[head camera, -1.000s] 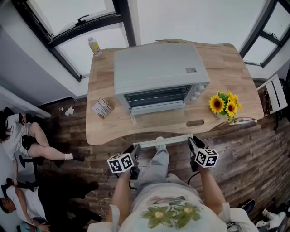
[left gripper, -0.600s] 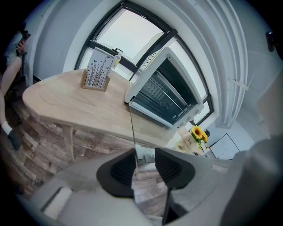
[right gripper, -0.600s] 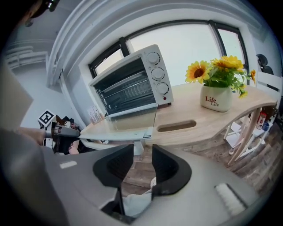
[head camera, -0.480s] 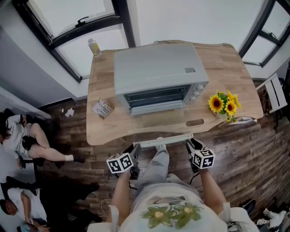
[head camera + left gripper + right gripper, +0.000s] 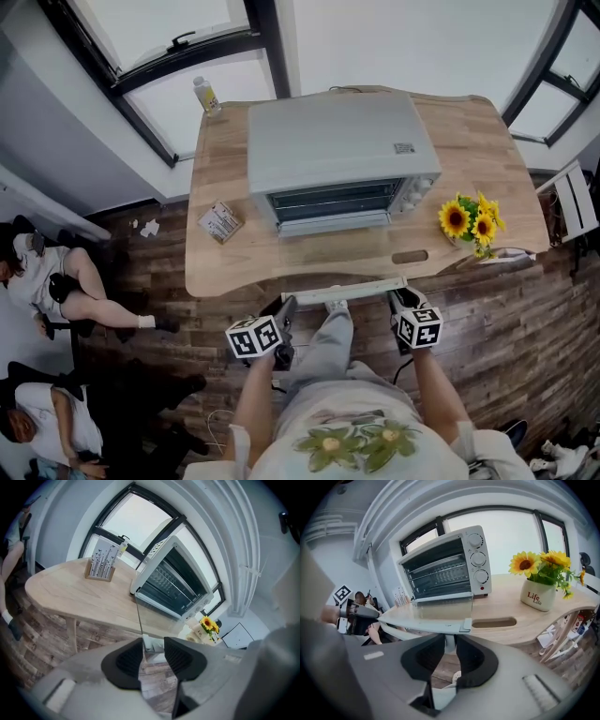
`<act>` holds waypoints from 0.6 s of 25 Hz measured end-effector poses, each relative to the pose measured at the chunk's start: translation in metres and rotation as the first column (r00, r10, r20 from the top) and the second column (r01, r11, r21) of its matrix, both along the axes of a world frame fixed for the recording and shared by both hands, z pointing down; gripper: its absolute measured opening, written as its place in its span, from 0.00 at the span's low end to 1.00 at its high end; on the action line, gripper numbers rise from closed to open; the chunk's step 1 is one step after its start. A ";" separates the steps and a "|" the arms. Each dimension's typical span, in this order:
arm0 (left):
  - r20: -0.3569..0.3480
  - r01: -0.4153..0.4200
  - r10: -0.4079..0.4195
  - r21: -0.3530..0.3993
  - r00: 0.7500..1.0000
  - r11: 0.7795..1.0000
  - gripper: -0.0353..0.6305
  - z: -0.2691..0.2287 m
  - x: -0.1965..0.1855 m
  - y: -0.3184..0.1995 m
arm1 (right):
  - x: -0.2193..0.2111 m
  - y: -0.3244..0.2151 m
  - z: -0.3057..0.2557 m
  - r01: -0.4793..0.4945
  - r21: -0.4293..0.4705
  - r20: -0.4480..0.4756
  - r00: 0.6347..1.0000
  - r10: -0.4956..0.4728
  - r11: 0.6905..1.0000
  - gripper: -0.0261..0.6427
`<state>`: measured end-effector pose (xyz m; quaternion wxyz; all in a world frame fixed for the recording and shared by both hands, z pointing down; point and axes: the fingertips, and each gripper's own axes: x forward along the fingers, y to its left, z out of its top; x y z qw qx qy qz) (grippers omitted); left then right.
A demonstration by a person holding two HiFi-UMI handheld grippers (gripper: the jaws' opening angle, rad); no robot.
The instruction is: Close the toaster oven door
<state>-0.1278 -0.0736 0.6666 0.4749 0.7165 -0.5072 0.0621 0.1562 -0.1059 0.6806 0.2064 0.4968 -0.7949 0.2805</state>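
The grey toaster oven (image 5: 337, 150) stands on the wooden table (image 5: 225, 267). Its glass door (image 5: 342, 253) lies open and flat, and its white handle (image 5: 345, 290) hangs past the table's front edge. My left gripper (image 5: 284, 309) is rolled on its side at the handle's left end. In the left gripper view the door's edge and handle (image 5: 147, 643) fill the gap of my left gripper (image 5: 152, 646), which is shut on them. My right gripper (image 5: 401, 300) sits just under the handle's right end (image 5: 465, 624). In its own view my right gripper (image 5: 450, 641) is closing, with a narrow gap left.
A pot of sunflowers (image 5: 472, 223) stands at the table's right, beside a slot cut in the top (image 5: 410, 256). A small card holder (image 5: 218, 222) is at the left and a bottle (image 5: 208, 96) at the far left corner. People sit on the floor at left (image 5: 56, 281).
My right gripper has edged in toward the handle's right end. The left gripper, the door and the oven stand as before.
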 end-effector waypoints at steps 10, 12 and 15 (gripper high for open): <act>0.129 -0.074 0.062 0.088 0.990 0.993 0.37 -0.020 0.003 0.002 | 0.000 -0.001 -0.004 -0.010 -0.015 -0.023 1.000 0.010 1.000 0.15; 0.167 -0.090 0.075 0.089 0.983 0.992 0.37 -0.019 0.003 0.006 | 0.000 -0.002 -0.007 -0.016 -0.012 -0.018 1.000 0.016 1.000 0.15; 0.181 -0.102 0.086 0.081 0.980 0.991 0.37 -0.016 0.004 0.010 | -0.001 -0.003 -0.012 -0.018 -0.007 -0.011 1.000 0.018 1.000 0.15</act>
